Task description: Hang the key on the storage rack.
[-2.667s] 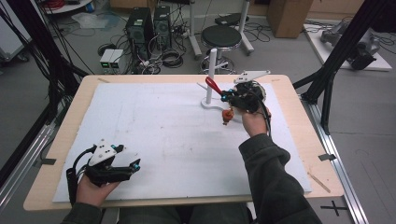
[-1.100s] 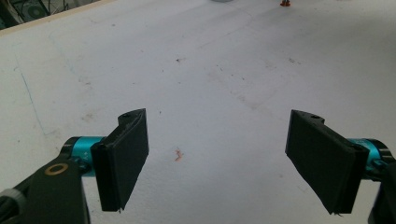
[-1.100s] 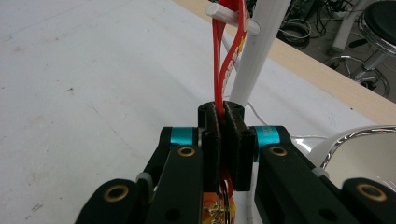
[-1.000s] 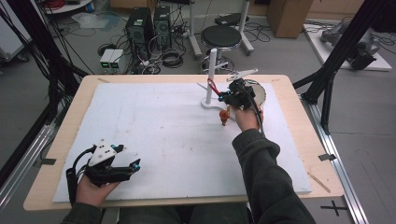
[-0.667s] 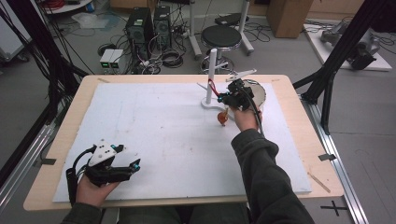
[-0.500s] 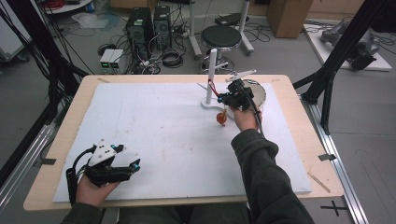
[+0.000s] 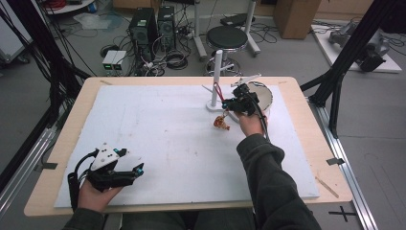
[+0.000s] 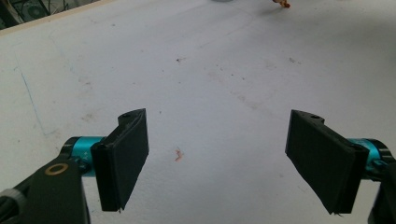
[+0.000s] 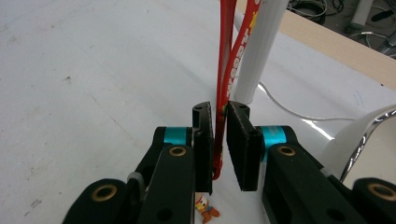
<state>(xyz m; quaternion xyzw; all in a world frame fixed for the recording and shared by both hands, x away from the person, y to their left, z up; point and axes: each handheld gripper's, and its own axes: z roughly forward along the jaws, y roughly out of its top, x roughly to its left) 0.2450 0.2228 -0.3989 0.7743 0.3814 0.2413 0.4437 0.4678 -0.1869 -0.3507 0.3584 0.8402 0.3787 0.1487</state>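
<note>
Mostly bare white table (stool behind).

Floor: grey concrete, cables strewn beyond the right gripper.
Furniture: black stool, computer towers stood behind it.

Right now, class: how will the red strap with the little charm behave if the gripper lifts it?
The red strap is thin and doubled, so probably floppy. The small charm dangles below the right gripper, so it may swing. Both look light; the nearly closed jaws seem enough.
</note>
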